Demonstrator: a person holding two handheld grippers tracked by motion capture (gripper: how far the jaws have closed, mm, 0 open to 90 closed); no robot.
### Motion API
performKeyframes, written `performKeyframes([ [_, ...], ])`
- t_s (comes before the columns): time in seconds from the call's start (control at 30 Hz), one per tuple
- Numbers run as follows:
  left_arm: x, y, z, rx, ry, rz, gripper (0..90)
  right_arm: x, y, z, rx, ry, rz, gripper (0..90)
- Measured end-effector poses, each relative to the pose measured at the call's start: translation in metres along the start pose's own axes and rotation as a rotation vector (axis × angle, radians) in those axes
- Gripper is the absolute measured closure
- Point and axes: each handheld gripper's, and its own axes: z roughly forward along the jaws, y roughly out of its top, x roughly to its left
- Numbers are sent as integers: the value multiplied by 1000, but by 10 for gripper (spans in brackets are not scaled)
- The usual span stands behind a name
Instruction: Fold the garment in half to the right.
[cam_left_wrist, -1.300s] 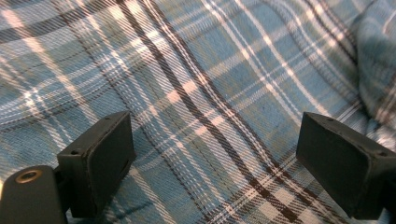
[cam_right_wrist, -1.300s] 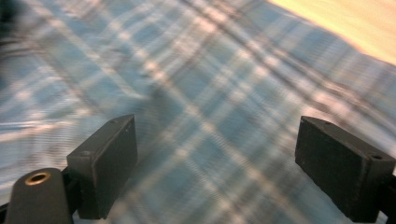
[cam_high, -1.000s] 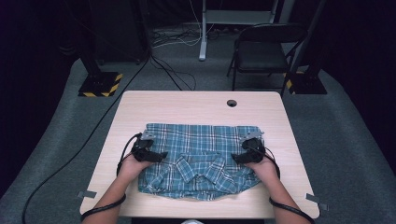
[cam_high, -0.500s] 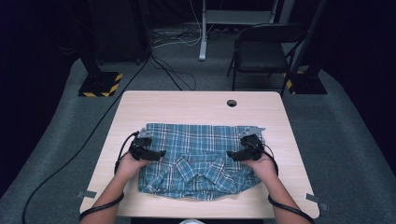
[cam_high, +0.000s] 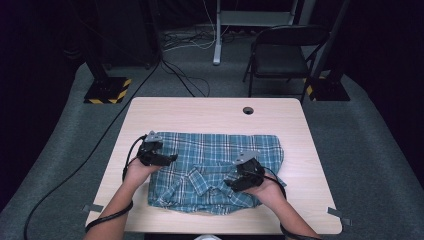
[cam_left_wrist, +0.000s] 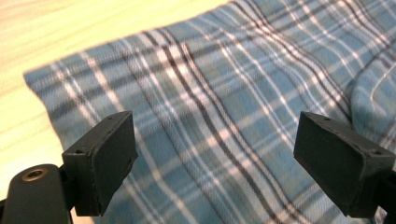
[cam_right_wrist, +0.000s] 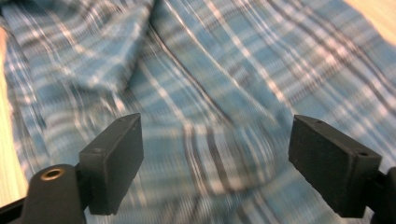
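Counter (cam_high: 210, 112): pale wood top; far half bare apart from a round cable hole, near half carrying the garment.

Plaid shirt (cam_high: 220, 150): blue checked, lying on the near half of the counter as a rough rectangle, collar toward the person. Far edge and both side edges read as straight folds; sleeves appear tucked in. Near edge wavy, with puckers around the collar. Judged well along in folding: side folds done, a crosswise fold and smoothing apparently left.

Left hand and left tongs (cam_high: 172, 158): forearm enters from the bottom left, hand over the shirt's left edge, tongs pointing inward across the cloth. In the left gripper view the jaws stand wide apart above flat plaid, the counter showing beyond the shirt's edge, nothing between the pads (cam_left_wrist: 109, 161).

Right hand and right tongs (cam_high: 229, 185): forearm enters from the bottom right, hand low over the shirt's near right part, tongs aimed toward the collar. In the right gripper view the jaws gape, slightly narrowed just now, over rumpled cloth; nothing gripped. Picture blurred.
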Motion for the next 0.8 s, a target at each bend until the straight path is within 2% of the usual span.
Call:
performKeyframes([
  [0.1,1,5,7,15,-4,11,122,-11,-16,-11,28,-16,46,185],
  [0.2,2,6,16,44,13,31,122,-24,-37,-21,41,-35,93,188],
  [0.33,4,1,28,98,17,34,124,-36,-62,-17,75,-44,154,190],
  [0.4,5,-1,33,123,14,45,124,-37,-70,-12,84,-46,153,190],
  [0.63,8,-6,35,100,-4,51,137,-38,-78,-11,40,-43,148,203],
  [0.8,7,-3,29,101,1,30,139,-35,-69,-13,77,-80,143,195],
])
